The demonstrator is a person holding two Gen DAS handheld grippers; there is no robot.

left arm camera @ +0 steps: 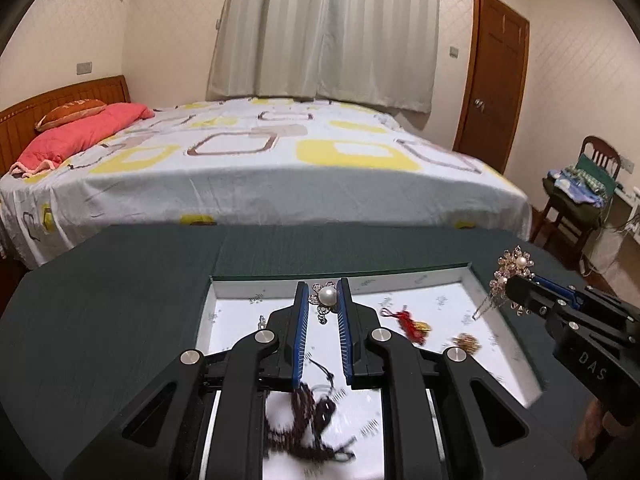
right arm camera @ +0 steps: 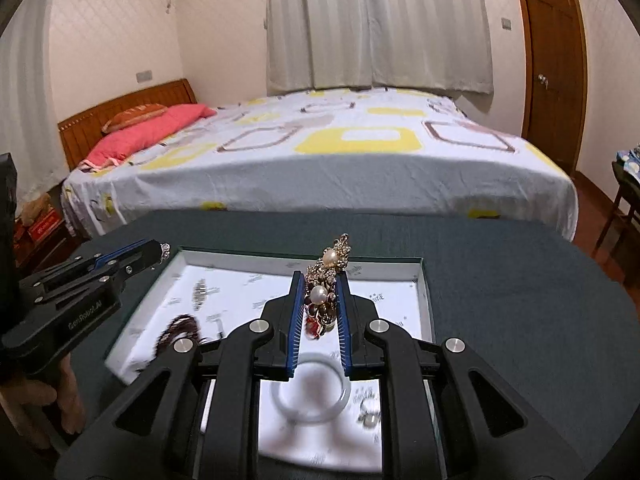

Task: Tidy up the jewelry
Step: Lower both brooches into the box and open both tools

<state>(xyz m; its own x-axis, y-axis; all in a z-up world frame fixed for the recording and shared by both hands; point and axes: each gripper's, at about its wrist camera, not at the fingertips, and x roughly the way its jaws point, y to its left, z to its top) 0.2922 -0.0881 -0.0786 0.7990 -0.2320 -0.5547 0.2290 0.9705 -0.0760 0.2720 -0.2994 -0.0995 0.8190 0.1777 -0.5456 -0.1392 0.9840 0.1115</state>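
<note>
Jewelry is split between both tools: the left tool is clenched on a pearl brooch, the right tool on a gold pearl hairpin, each raised over the white-lined tray at lower centre, likely for sorting onto the green worktop.

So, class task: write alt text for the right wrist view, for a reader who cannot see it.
The right hand-held gripper is shut on a gold hair ornament with pearls, held above an open white-lined box on a dark green table. A white bangle lies in the box below; the left hand-held gripper enters from the left.
</note>
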